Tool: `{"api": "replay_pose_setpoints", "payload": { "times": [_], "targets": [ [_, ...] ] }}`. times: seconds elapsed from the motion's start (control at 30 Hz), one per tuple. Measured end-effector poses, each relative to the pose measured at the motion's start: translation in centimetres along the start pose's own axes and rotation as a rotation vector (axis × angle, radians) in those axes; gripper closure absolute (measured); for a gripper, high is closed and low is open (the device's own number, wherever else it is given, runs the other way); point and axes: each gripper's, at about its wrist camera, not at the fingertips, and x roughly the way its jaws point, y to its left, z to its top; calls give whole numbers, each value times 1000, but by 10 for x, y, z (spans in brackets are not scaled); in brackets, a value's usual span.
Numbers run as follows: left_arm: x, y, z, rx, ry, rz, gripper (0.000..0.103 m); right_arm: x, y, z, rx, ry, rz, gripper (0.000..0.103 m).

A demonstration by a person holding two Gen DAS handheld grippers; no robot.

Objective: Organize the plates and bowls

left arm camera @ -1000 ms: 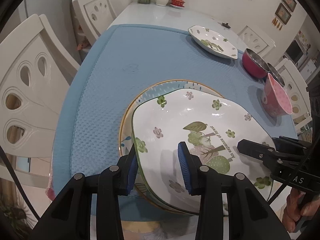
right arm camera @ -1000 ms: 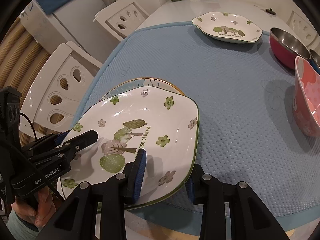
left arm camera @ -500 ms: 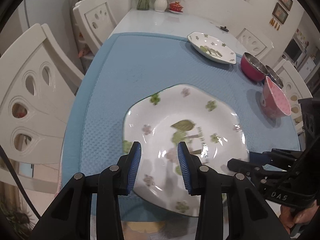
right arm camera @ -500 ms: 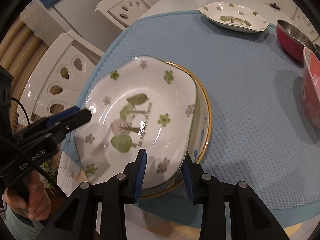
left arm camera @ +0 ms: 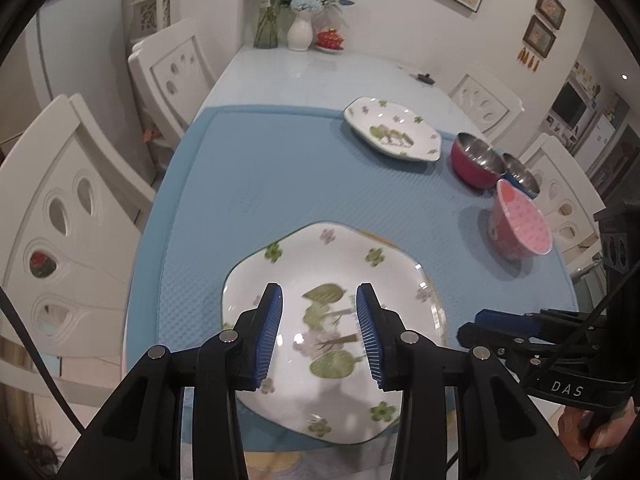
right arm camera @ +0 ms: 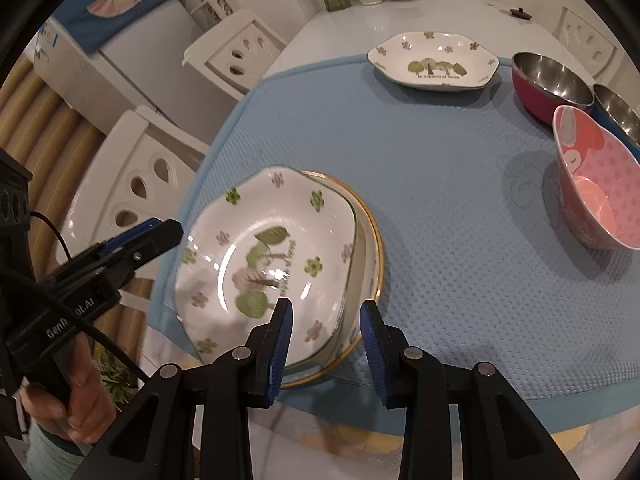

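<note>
— Where is the floral plate?

— Stacked on a gold-rimmed plate at the near edge of the blue mat.

— And the tongs?

— Left gripper and right gripper both spread, empty, above that plate. A second floral plate and pink bowl sit beyond it.
</note>
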Motion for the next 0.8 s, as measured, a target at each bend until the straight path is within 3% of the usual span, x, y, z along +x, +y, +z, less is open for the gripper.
{"api": "replay_pose_setpoints", "payload": {
  "times": [0.1, 0.2, 0.27, 0.4, 0.6, 0.8],
  "targets": [
    [-8, -7, 7, 14, -14, -5, 67, -11, 1, 6, 31, -18, 36, 69],
    [-16, -13, 16, 25, -33, -11, 60, -24, 2, 14, 60, -46, 71, 64],
    [-20, -17, 22, 31, -47, -17, 60, -32, 3, 20, 70, -74, 77, 47],
    [-19, -21, 37, 30, -42, -38, 47, -49, 2, 34, 71, -141, 68, 46],
    [-10, -24, 65, 52, -53, -45, 45, -57, -14, 60, 120, -194, 74, 46],
    [8, -29, 106, 97, -68, -54, 44, -44, -38, 93, 215, -218, 23, 46]
  ]
}}
